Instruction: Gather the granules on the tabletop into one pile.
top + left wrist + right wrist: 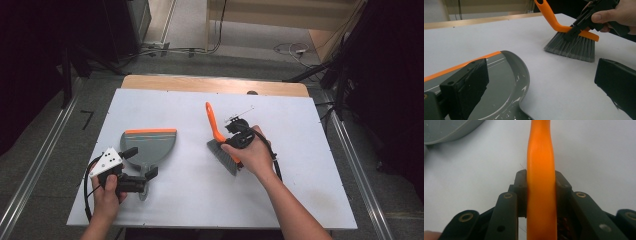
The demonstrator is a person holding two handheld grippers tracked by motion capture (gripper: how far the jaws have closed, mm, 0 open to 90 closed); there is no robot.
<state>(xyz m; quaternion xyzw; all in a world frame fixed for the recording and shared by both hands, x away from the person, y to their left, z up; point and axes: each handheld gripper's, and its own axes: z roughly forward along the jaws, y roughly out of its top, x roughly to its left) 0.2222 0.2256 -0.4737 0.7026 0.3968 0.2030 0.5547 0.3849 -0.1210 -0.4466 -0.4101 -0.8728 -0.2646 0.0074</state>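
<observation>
My right gripper (239,136) is clamped on the orange handle of the hand brush (221,145), bristles resting on the white table (300,165) right of centre. My left gripper (136,165) stands wide open over the grey dustpan's (150,145) near end, gripping nothing. I judge the sweep is about to start; next I should steady the dustpan and draw the bristles left toward its orange lip.

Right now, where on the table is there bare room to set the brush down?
The right gripper is shut on the brush. Bare white board lies right of that hand to the table's right edge, along the far edge beyond the brush handle, and between brush and dustpan. The near-left corner is crowded: the open left gripper straddles the dustpan's handle there.
</observation>
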